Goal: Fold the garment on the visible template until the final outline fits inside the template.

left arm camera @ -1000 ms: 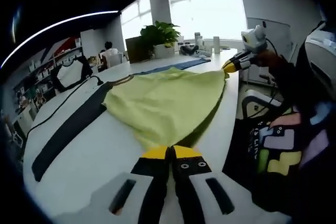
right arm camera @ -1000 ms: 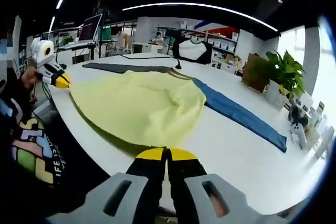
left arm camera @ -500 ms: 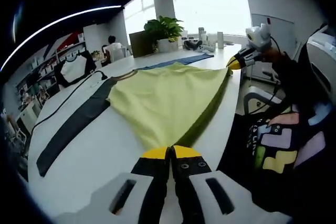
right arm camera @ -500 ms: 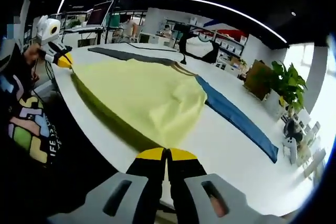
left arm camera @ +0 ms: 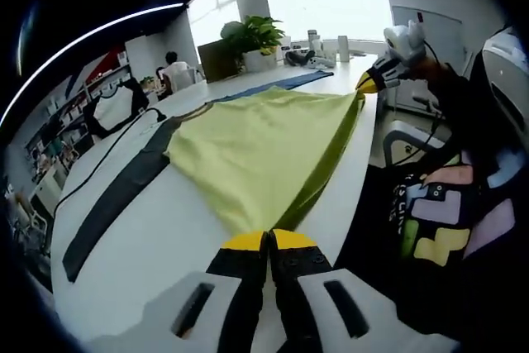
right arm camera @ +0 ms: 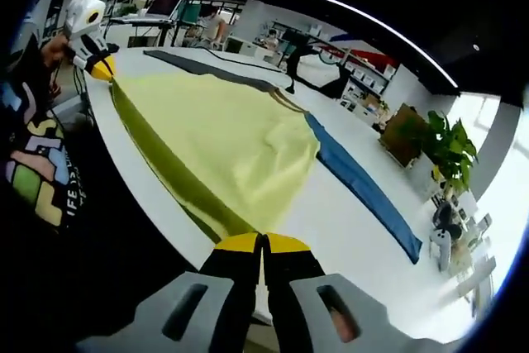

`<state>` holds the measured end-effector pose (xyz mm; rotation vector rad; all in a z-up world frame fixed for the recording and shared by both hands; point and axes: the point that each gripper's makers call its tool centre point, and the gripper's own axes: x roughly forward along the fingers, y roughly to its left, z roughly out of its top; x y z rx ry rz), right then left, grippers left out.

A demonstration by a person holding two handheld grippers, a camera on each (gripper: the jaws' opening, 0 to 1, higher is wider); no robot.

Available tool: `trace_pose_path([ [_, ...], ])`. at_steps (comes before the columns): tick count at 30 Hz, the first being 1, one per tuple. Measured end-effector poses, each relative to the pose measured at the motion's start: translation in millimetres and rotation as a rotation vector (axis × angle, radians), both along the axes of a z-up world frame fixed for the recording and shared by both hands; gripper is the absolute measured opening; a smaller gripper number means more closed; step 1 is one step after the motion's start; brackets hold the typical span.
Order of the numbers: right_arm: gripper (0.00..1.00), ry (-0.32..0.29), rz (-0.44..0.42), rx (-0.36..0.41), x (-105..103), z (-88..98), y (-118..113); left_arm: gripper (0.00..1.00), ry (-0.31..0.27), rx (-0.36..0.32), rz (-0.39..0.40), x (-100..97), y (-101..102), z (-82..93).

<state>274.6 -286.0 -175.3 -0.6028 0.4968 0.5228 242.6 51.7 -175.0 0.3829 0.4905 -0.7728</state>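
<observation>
Two grippers, left gripper (left arm camera: pixel 268 241) and right gripper (right arm camera: pixel 263 243), each clamp, seemingly, a corner of the yellow-green garment (left arm camera: pixel 256 150) stretched ahead over the white table (left arm camera: pixel 157 237).

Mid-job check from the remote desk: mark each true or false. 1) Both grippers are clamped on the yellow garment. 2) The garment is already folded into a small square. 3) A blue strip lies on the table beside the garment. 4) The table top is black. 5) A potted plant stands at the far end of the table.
1) True: the left gripper and right gripper are each shut on an edge of the yellow garment.
2) False: it is stretched out wide between the grippers.
3) True: the blue strip lies alongside it.
4) False: the table is white.
5) True: potted plant.
</observation>
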Motion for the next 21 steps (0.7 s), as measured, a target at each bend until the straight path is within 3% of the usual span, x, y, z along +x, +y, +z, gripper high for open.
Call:
trace_pose_path([
  [5, 0.0, 0.029, -0.008, -0.01, -1, -10.2, -4, 0.01, 0.033, -0.026, -0.013, -5.3, -3, -1.5],
  [8, 0.0, 0.031, -0.029, -0.025, -3, -8.5, -12, 0.01, 0.032, -0.007, -0.007, -4.3, -2, -2.9],
  [11, 0.0, 0.033, -0.046, 0.013, -4, -2.2, -15, 0.01, 0.046, -0.021, -0.031, -7.6, -8, -3.3],
  [15, 0.0, 0.052, -0.044, 0.005, -6, -7.1, -17, 0.01, 0.065, -0.024, -0.034, -9.6, -7, -8.4],
  [18, 0.0, 0.061, -0.054, -0.001, -9, -9.6, -20, 0.01, 0.09, -0.077, -0.044, -12.7, -10, -6.4],
  [21, 0.0, 0.058, -0.064, -0.014, -10, -8.7, -21, 0.01, 0.081, -0.068, -0.049, -14.5, -11, -5.7],
])
